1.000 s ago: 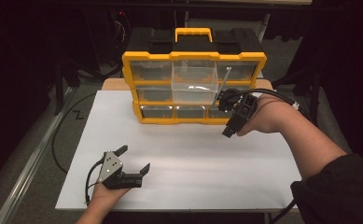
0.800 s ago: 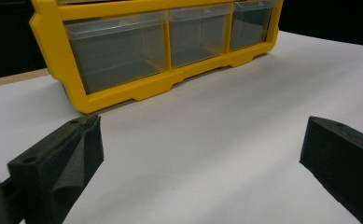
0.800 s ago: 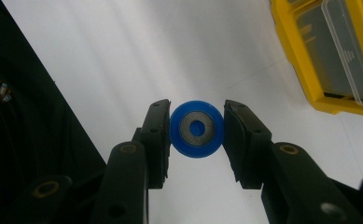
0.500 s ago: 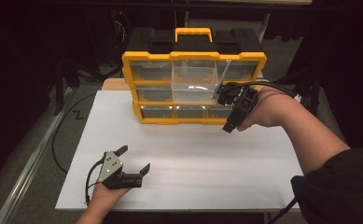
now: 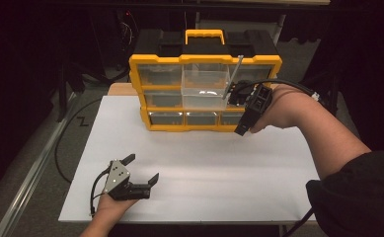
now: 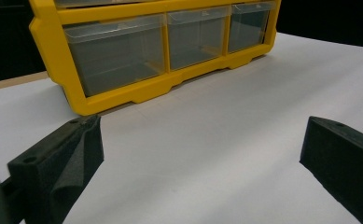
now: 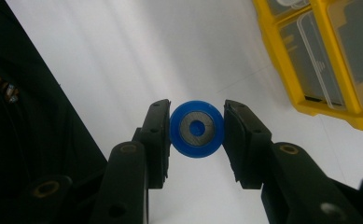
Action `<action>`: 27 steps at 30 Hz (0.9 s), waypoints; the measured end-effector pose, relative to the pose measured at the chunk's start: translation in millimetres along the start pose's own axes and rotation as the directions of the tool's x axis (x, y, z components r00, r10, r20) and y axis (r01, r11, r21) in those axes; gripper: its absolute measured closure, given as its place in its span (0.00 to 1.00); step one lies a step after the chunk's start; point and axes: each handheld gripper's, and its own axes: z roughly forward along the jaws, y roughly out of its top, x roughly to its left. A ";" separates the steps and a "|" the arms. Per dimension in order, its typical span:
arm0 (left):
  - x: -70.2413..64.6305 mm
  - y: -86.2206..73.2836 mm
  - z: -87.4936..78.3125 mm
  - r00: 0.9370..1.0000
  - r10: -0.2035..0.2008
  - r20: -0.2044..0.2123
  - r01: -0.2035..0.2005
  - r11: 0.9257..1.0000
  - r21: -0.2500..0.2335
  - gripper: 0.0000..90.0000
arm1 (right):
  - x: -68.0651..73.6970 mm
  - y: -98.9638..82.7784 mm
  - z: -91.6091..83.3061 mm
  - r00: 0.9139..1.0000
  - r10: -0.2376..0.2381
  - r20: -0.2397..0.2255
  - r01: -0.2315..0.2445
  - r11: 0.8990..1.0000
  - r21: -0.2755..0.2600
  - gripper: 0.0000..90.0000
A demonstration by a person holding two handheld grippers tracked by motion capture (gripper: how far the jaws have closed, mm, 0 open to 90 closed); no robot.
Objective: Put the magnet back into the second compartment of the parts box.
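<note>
A yellow organizer [image 5: 156,59] with clear drawers stands at the back of the white table top [image 5: 204,163]; its middle drawer [image 5: 204,84] is pulled out. My right gripper [image 5: 232,94] hovers at that drawer's right side, shut on a blue round piece [image 7: 197,128] with a grey metal ring in its face. In the high view a thin grey rod [image 5: 235,74] rises from the jaw tips. My left gripper [image 5: 142,167] rests open on the table near the front edge, nothing between its jaws [image 6: 202,149]; the organizer's bottom drawers [image 6: 123,60] lie ahead of it.
A black case top with a yellow handle [image 5: 204,35] sits on the organizer. A black cable [image 5: 66,143] runs along the floor left of the table. A wooden board edge [image 5: 120,89] shows behind the white sheet. Dark surroundings ring the table.
My right gripper has drifted slightly up and toward the pulled-out drawer with its piece still held. The left gripper has stayed in place.
</note>
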 end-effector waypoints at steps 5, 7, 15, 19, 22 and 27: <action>0.2 0.0 -0.3 1.000 0.000 0.001 0.000 1.000 -0.003 0.00 | -1.3 2.7 -4.6 1.000 -0.005 0.002 0.005 1.000 0.000 0.72; 1.4 -0.2 -0.4 1.000 -0.008 0.000 0.008 1.000 -0.002 0.00 | -1.9 3.7 -6.0 1.000 -0.004 0.006 0.004 1.000 0.001 0.72; 1.9 -1.2 -0.6 1.000 -0.004 -0.006 0.004 1.000 -0.003 0.00 | -3.8 6.7 -7.8 1.000 -0.004 -0.002 0.004 1.000 0.006 0.72; 1.6 -1.4 -0.7 1.000 0.001 -0.003 -0.001 1.000 0.002 0.00 | -5.3 9.3 -11.2 1.000 -0.002 0.002 0.002 1.000 0.005 0.72; 1.3 -1.9 -0.7 1.000 0.005 -0.001 -0.005 1.000 0.007 0.00 | -5.7 12.2 -14.7 1.000 -0.004 0.008 0.004 1.000 0.005 0.72; 1.0 -2.4 -1.0 1.000 0.008 -0.001 -0.008 1.000 0.007 0.00 | -5.6 16.8 -19.5 1.000 -0.011 0.011 0.011 1.000 0.006 0.72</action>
